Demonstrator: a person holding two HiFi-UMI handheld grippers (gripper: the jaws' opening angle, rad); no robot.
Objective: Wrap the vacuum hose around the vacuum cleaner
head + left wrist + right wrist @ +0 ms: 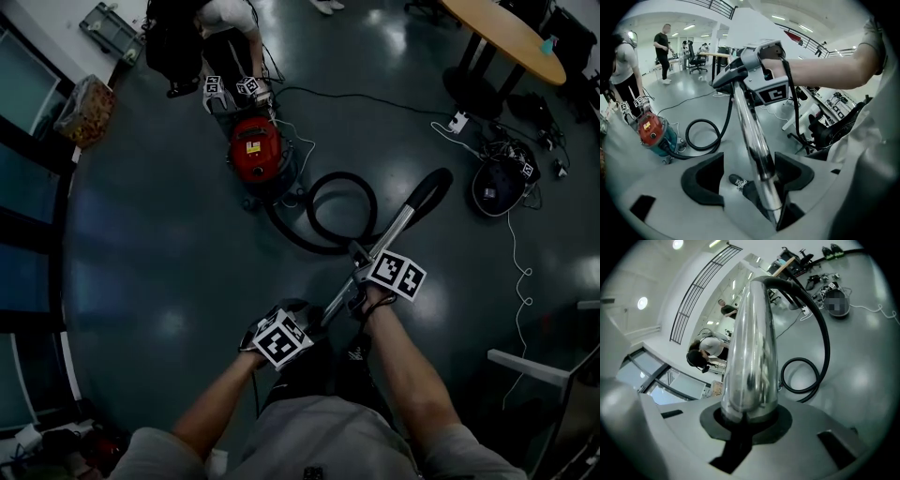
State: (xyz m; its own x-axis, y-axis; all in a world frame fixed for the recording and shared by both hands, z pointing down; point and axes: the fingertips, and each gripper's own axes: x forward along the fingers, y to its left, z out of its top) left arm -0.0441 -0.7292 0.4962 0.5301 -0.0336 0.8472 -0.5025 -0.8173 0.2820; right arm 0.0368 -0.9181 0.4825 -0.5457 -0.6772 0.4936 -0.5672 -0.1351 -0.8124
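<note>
The vacuum cleaner [255, 150], red-topped, stands on the floor [141, 253] at about 11 o'clock from the operator. The vacuum hose [341, 175] leaves the cleaner's base, lies in one loose loop on the floor at 12 o'clock, near the cleaner and not wrapped around it, and rises to the upper end of the metal wand [389, 239]. The right gripper [747, 420] has its jaws clenched on the wand, which stands out straight from between them. The left gripper [750, 180], lower on the same wand at 6 o'clock, has its jaws released: they stand wide apart, and the wand passes between them, close to one jaw. A second person [623, 70] stands just beyond the cleaner.
</note>
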